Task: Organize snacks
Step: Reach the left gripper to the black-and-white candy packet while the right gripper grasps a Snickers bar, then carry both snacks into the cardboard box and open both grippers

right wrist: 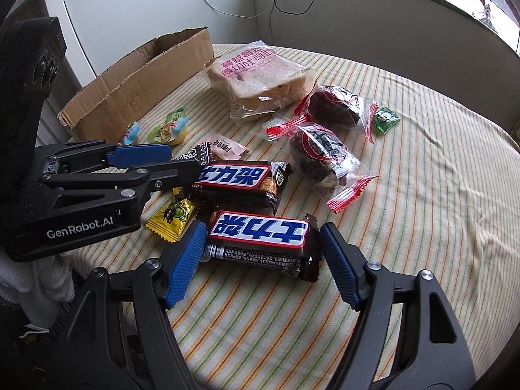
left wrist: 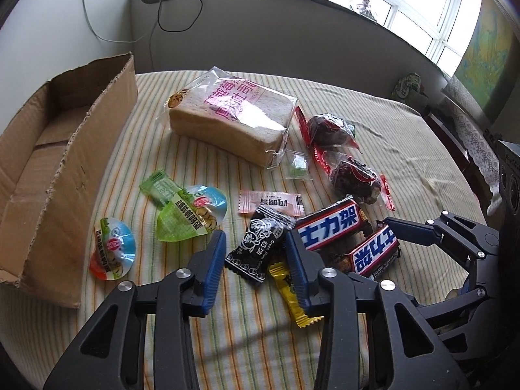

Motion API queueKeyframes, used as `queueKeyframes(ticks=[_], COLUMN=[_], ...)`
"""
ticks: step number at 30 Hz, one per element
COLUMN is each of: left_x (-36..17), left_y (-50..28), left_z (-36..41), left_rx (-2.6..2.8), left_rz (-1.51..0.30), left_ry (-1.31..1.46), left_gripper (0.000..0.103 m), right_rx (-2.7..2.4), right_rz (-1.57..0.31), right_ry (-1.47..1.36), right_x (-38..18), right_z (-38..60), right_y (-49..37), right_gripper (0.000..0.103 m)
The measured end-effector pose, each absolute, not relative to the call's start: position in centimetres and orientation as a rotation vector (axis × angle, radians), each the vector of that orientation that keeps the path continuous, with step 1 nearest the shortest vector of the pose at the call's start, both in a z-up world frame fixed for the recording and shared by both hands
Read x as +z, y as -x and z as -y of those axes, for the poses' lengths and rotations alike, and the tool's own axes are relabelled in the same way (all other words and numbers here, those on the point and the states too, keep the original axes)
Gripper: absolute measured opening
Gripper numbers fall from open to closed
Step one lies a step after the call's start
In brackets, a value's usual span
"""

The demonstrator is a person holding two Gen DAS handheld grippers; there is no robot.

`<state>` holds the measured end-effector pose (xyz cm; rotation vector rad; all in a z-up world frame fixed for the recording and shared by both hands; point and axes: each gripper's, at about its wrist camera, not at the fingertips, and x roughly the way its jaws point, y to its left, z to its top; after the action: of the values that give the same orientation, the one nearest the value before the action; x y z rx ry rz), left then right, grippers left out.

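Note:
My left gripper [left wrist: 256,260] is open, and its blue pads straddle a black-wrapped candy [left wrist: 256,247] lying on the striped tablecloth [left wrist: 227,341]. My right gripper [right wrist: 263,256] is also open, with one pad at each end of a Snickers bar [right wrist: 260,237] that rests on the cloth. A second Snickers bar [right wrist: 237,178] lies just behind it. A yellow candy [right wrist: 172,217] sits between the two grippers. In the right wrist view the left gripper [right wrist: 185,162] reaches in from the left. The open cardboard box [left wrist: 65,162] stands at the left.
A bagged toast loaf [left wrist: 234,113] lies mid-table, with two red-sealed dark cakes [left wrist: 328,130] [left wrist: 354,175] to its right. Two jelly cups [left wrist: 113,247] [left wrist: 191,214], a pink sachet [left wrist: 269,201] and a green candy [right wrist: 385,118] lie loose. The wall and windowsill stand behind.

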<state>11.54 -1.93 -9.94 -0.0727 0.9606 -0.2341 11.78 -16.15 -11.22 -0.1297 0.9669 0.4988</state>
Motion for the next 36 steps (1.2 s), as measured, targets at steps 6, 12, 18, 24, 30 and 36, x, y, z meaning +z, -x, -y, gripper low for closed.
queueKeyframes(ticks=[6,12,18,24,30,36], left_x=[-10.3,-10.4,-10.4,-10.3,-9.8,-8.6], left_y=[-11.3,-12.3,-12.2,-11.8,-10.7,-9.8], left_z=[1.7,2.3,2.5,2.1,1.9,1.5], left_rx=[-0.241,-0.225,-0.208,-0.201,-0.207,-0.209], left_rz=[-0.959,-0.949,-0.939,-0.929,-0.908,-0.879], left_ry=[0.065,0.043,0.033,0.059,0.084,0.114], left_gripper=[0.027,0.027,0.023,0.023,0.023,0.023], right_rx=[0.502,0.527,0.491,0.485,0.477,0.468], right_rz=[-0.961,-0.973,-0.955,-0.956,-0.956,-0.941], right_ry=[0.166,0.157,0.195,0.196,0.154,0.114], right_x=[-11.3,-11.2,-11.4,-11.3,-10.9,-10.1], right_z=[15.9,16.5,15.8,16.2,17.1,18.4], right_y=[-12.1,-12.0,-11.8,-11.6,-11.5,-10.7], right_gripper=[0.073,0.073,0.074,0.057,0.051,0.051])
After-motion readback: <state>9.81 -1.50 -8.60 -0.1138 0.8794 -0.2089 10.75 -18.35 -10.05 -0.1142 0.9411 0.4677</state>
